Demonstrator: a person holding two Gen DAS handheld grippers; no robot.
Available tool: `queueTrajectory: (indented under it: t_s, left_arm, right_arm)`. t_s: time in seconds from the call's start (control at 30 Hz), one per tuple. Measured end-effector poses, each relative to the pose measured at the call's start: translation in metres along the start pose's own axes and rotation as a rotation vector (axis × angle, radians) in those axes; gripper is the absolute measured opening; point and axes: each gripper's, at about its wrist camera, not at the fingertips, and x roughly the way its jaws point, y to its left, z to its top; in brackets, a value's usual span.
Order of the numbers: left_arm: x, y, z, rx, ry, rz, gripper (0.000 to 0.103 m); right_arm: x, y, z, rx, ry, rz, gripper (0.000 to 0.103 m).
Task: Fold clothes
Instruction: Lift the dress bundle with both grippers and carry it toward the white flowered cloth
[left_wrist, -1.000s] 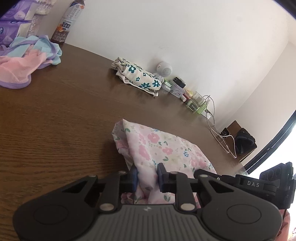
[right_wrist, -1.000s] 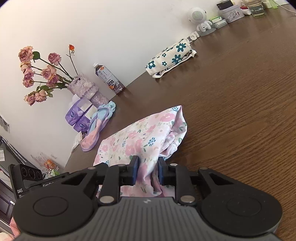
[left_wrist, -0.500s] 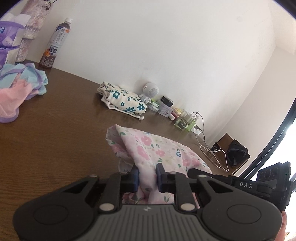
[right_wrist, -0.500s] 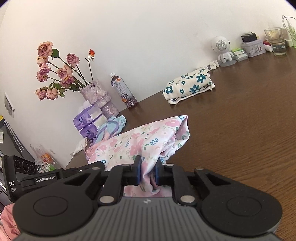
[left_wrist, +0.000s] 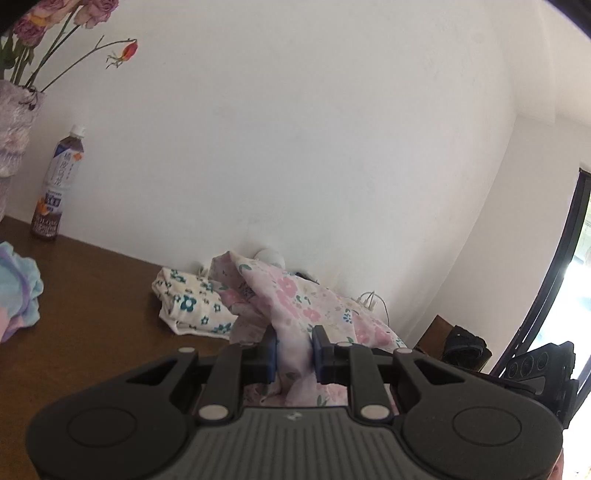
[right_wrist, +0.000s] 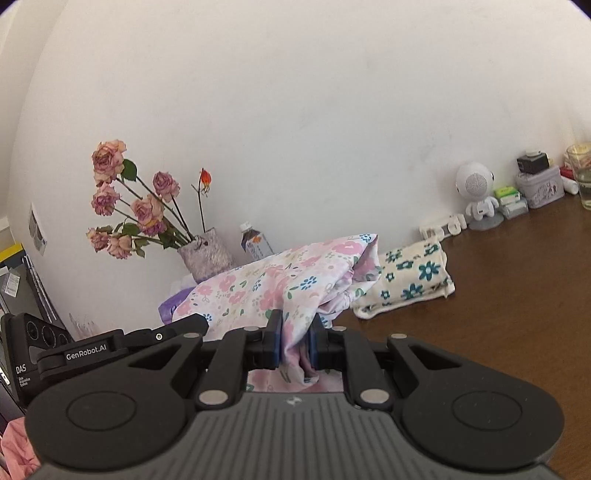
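I have the pink floral garment (right_wrist: 288, 280) pinched in both my left gripper (left_wrist: 293, 349) and right gripper (right_wrist: 295, 341), lifted off the table (right_wrist: 517, 295). The blue-flowered garment (right_wrist: 410, 277) lies folded by the far wall; a heap (left_wrist: 16, 288) waits far left.

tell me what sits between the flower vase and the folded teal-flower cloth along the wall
In the right wrist view, a drink bottle stands between the vase and the folded teal-flower cloth, partly hidden by the lifted pink floral garment.
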Motion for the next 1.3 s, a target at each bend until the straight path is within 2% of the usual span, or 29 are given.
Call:
queueTrajectory:
  t_s: [0.2, 0.33, 0.43, 0.63, 0.8, 1.07, 1.17, 1.23, 1.3]
  left_arm:
    - [0.05, 0.016, 0.025, -0.037, -0.104, -0.021, 0.018]
    - [0.086, 0.043, 0.037, -0.106, -0.181, -0.03, 0.018]
    - [0.12, 0.066, 0.039, -0.155, -0.202, -0.02, 0.018]
    - [0.197, 0.108, 0.042, -0.207, -0.176, 0.016, 0.018]
    - [0.243, 0.139, 0.026, -0.291, -0.142, 0.02, 0.018]
    - [0.27, 0.149, 0.019, -0.292, -0.069, 0.058, 0.021]
    - [0.278, 0.156, 0.015, -0.315, -0.035, 0.09, 0.021]
    - [0.282, 0.163, 0.012, -0.341, -0.023, 0.102, 0.024]
    - [0.286, 0.168, 0.011, -0.366, -0.02, 0.096, 0.025]
  right_arm:
    - [0.055, -0.026, 0.033, 0.009, -0.043, 0.007, 0.013]
    - [0.094, -0.046, 0.053, 0.018, -0.068, 0.013, 0.013]
    - [0.125, -0.064, 0.062, 0.027, -0.077, 0.007, 0.013]
    - [0.189, -0.121, 0.064, 0.115, -0.082, 0.01, 0.013]
    - [0.227, -0.17, 0.051, 0.224, -0.038, -0.009, 0.013]
    - [0.234, -0.191, 0.045, 0.263, 0.004, -0.05, 0.016]
    - [0.233, -0.194, 0.044, 0.265, 0.01, -0.06, 0.02]
    - [0.23, -0.195, 0.045, 0.274, 0.008, -0.057, 0.028]
    - [0.226, -0.197, 0.045, 0.284, 0.005, -0.055, 0.031]
